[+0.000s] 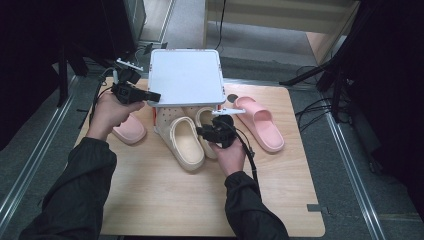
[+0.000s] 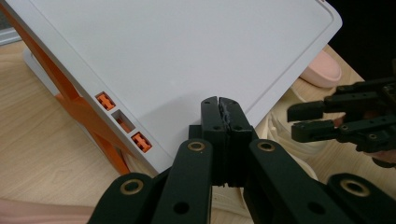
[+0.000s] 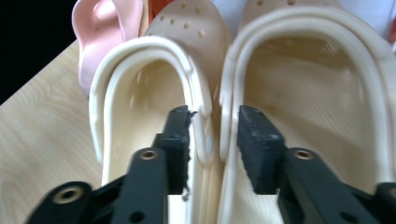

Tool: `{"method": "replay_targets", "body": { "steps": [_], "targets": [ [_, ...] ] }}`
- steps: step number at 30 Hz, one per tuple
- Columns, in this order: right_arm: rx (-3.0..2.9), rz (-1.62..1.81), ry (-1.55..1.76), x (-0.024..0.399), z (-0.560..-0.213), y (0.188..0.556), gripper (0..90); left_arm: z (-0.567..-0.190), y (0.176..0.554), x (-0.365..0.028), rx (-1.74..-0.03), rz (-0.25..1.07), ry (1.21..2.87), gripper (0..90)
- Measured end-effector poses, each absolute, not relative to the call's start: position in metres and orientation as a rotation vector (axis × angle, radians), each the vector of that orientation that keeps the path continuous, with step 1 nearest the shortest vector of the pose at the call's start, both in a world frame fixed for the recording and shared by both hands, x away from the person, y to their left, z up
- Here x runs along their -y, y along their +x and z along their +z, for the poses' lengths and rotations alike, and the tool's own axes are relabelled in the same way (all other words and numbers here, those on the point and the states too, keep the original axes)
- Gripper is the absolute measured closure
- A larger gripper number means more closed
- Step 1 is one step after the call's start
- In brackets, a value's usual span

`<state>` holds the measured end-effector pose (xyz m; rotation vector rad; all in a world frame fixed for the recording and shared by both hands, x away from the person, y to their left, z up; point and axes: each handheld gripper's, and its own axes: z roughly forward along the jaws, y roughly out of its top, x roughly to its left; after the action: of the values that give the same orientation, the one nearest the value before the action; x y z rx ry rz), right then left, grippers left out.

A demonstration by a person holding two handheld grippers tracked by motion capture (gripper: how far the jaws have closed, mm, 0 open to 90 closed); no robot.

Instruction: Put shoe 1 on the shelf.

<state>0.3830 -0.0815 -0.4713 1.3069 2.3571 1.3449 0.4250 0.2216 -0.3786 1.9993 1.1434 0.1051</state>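
Now: pale wood table [image 1: 165, 200] on grey floor, dark surrounds. White rack [image 1: 186, 76] at far edge, pink slippers either side. Left gripper [image 1: 154, 96] at rack's left corner, jaws pressed together, empty. Right gripper [image 3: 212, 135] mid-table, jaws apart, straddling touching inner rims of two cream clogs [image 3: 154, 93], not clamped.

The two clogs [image 1: 187, 142] are cream, with small round holes in the toe part. The two slides [image 1: 260, 122] are pale pink. The rack [image 1: 186, 77] has a white top and orange legs. The surface [image 1: 165, 195] is light wood with fine grain. The fingers [image 3: 254, 140] are black.
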Motion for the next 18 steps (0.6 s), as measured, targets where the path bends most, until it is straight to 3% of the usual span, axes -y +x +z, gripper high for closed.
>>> {"method": "replay_targets", "body": {
  "steps": [5,18],
  "targets": [
    [-2.390,1.358,1.268,0.095,-0.468,0.368,90.0,-0.379,0.425,-0.221,-1.145,0.110,2.000,89.6],
    [-2.487,1.352,1.166,0.099,-0.478,0.328,90.0,-0.378,0.424,-0.220,-1.145,0.124,2.003,89.6]
  ]
}}
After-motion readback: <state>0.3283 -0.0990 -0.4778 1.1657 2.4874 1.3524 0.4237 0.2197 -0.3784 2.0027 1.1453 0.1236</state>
